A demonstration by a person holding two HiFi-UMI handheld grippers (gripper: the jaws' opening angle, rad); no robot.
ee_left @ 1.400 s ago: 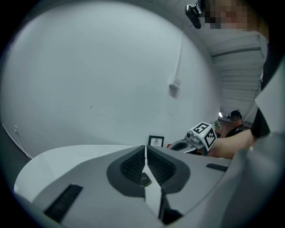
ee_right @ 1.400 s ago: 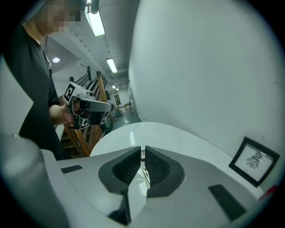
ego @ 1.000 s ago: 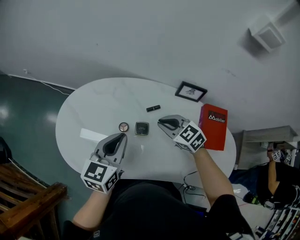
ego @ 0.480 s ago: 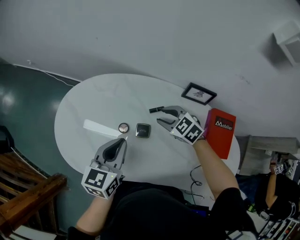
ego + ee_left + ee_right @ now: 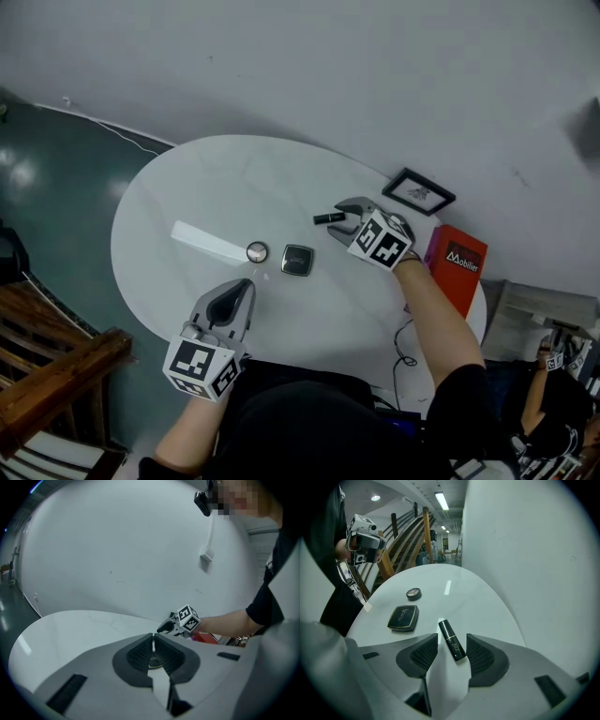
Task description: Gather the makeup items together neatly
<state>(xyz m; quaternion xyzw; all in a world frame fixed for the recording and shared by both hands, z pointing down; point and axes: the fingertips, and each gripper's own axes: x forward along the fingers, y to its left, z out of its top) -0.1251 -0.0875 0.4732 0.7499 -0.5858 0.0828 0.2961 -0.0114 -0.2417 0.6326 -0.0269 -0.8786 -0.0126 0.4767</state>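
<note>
Lipstick (image 5: 450,638), glossy black cylinder, between just-opened jaws of right gripper (image 5: 452,643), left gripper (image 5: 153,639) pressed together

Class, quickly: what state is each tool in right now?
Left tool: closed, empty.
Right tool: open, jaws just been opening; black lipstick lies between them, ungripped.

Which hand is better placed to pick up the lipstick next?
Right. The right gripper has just been opening, its fingers straddling the lipstick. The left gripper is shut, near the table edge.
</note>
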